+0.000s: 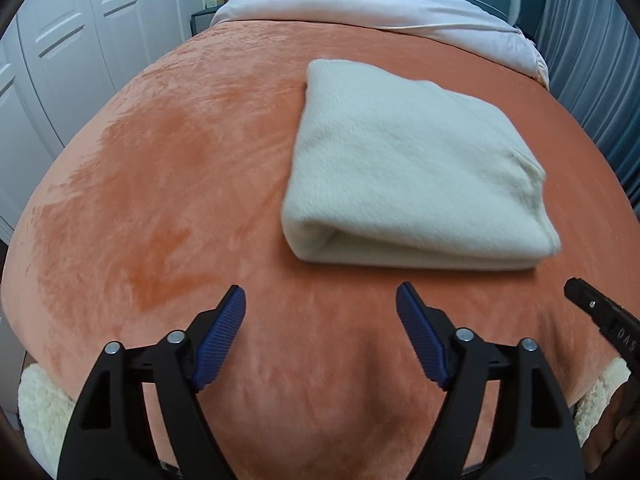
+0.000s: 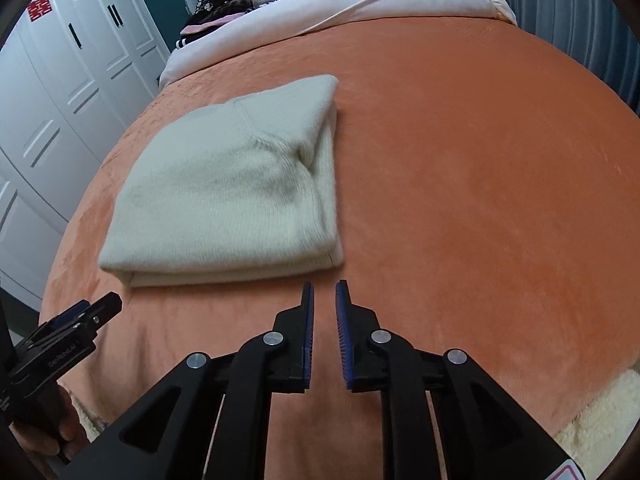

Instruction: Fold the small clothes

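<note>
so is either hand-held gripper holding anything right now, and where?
Nothing held. The left hand-held gripper is wide open; the right hand-held gripper is nearly closed on air. Both sit short of the folded cream garment.

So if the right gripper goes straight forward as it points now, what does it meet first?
Probably the near right corner of the folded cream garment, or the orange blanket just beside it. The right gripper, nearly closed and holding nothing, points at that corner's edge; depth is hard to judge.
</note>
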`<state>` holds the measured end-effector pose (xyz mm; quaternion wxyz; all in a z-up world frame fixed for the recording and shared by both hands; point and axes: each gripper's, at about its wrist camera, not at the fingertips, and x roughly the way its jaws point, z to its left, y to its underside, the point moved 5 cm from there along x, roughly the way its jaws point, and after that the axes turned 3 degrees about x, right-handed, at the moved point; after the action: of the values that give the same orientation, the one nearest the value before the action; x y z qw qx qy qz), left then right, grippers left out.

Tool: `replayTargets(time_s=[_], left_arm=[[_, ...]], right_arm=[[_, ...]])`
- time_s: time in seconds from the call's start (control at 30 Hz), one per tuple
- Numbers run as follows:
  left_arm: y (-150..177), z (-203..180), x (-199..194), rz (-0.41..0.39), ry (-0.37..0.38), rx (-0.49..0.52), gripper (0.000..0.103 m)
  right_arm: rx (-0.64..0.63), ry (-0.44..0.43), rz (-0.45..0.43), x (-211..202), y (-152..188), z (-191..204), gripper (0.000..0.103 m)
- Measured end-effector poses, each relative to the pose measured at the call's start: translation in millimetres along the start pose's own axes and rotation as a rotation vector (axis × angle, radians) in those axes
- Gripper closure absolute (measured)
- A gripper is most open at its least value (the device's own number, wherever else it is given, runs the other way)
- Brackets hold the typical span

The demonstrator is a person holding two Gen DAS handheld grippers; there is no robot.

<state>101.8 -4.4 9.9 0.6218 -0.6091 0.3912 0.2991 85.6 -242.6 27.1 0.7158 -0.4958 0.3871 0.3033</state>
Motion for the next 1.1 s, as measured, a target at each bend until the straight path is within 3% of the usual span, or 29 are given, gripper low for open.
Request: replayTargets(time_s=[0.13, 0.2, 0.27, 0.37, 0.7, 0.83, 1.1], left_arm=[[17.1, -13.2, -5.5, -0.017, -0.016, 0.028, 0.02], [24.9, -16.0, -5.7, -0.028, -0.028, 0.033, 0.014], [32.3, -17.0, -3.0, -0.028, -0.039, 0.04, 0.014], [41.1, -17.9, 0.7, -0.025, -0.059, 0.056, 0.014], [56.5, -18.9, 6.8, -0.05, -0.117, 0.081, 0.01], [60.2, -12.5, 11.3, -0.068, -0.111, 0.06, 0.005], [63.3, -12.0, 13.0, -0.124, -0.096, 0.059, 0.005]], right_arm=[[0.003, 0.026, 0.008, -0.9, 21.1, -9.4, 0.073], [-0.001, 0.048, -0.016, -5.4, 31.3, -12.0, 0.061], [-0.007, 0.061, -0.051, -9.7, 38.4, -14.5, 0.042], [-0.007, 0.067, -0.077, -11.9, 46.6, -16.6, 0.035], [-0.041, 0.086, -0.135, -9.7, 65.1, -9.5, 0.025], [-0.036, 0.078, -0.147, -3.9, 72.0, -4.6, 0.024], [-0.088, 0.135, -0.171, 4.9, 82.1, 5.4, 0.016]])
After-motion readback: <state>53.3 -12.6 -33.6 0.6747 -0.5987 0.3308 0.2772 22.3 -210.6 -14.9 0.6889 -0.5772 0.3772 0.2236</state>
